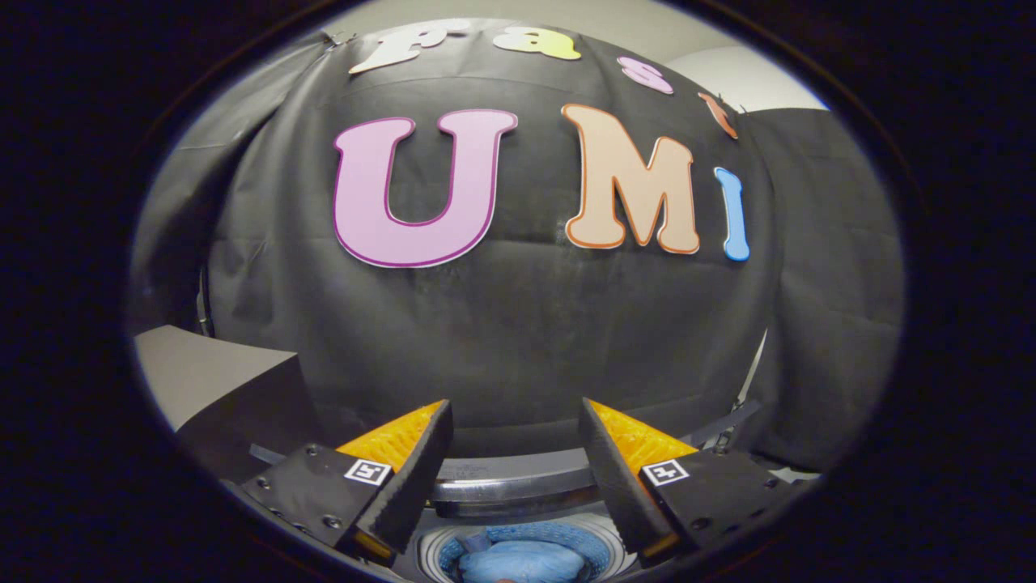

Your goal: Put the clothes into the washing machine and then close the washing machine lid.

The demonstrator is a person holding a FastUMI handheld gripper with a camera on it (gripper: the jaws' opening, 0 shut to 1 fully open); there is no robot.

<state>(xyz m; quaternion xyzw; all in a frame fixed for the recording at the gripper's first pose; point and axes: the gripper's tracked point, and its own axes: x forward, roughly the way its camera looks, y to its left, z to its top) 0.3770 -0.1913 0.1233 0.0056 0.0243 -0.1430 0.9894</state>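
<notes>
Your gripper (pixel 515 417) hangs above the washing machine (pixel 518 486) with its fingers (pixel 409 478) spread wide and nothing between them. Below and between the fingers you look down into the open drum, where the blue clothes (pixel 522 560) lie bunched in a rounded heap; its long axis cannot be told. Faint embossed writing on the machine's curved rim is too small to read.

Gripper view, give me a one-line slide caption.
Open hand-held gripper held above the washing machine's round drum opening, blue crumpled cloth lying inside, lid still open.
</notes>
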